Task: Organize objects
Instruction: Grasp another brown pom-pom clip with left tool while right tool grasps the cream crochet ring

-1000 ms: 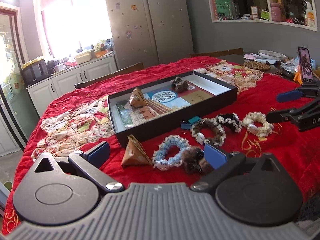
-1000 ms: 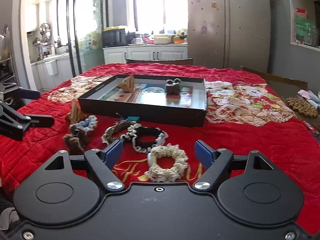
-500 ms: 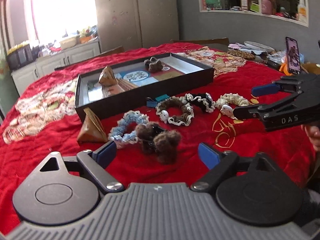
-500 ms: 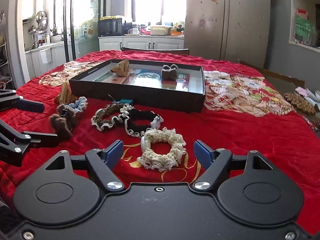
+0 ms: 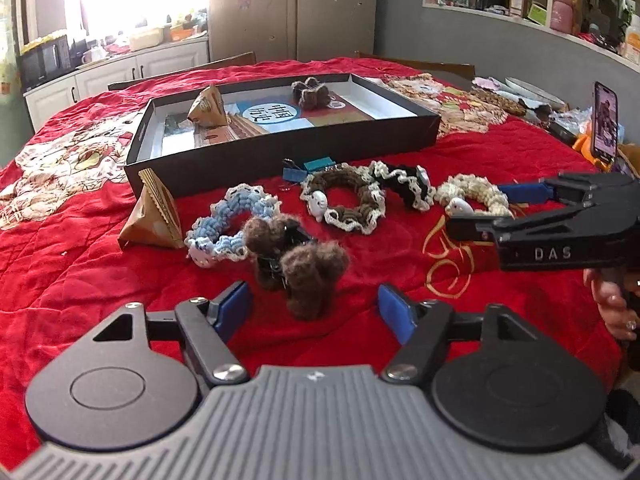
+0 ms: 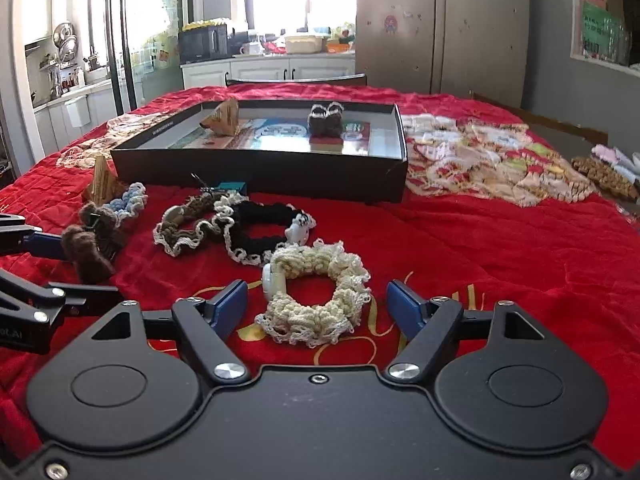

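Note:
A fuzzy brown hair clip (image 5: 296, 264) lies on the red tablecloth between the fingers of my left gripper (image 5: 314, 304). The jaws are closing, and the pads stand clear of the clip. My right gripper (image 6: 317, 303) is open around a cream scrunchie (image 6: 320, 284) without touching it. A blue scrunchie (image 5: 230, 220), a brown one (image 5: 348, 196) and a black one (image 5: 400, 184) lie in a row. Behind them the black box tray (image 5: 280, 152) holds a paper pyramid (image 5: 208, 108) and another brown clip (image 5: 310, 90).
A second paper pyramid (image 5: 154, 216) stands left of the blue scrunchie. Blue binder clips (image 5: 308, 168) lie against the tray's front wall. A phone on a stand (image 5: 604, 124) is at the right. A patterned cloth (image 6: 480, 160) lies right of the tray. A hand (image 5: 612, 300) holds the right gripper.
Both grippers have come down and forward toward the table. The left jaws have narrowed and now frame the brown clip. The cream scrunchie sits closer between the right fingers.

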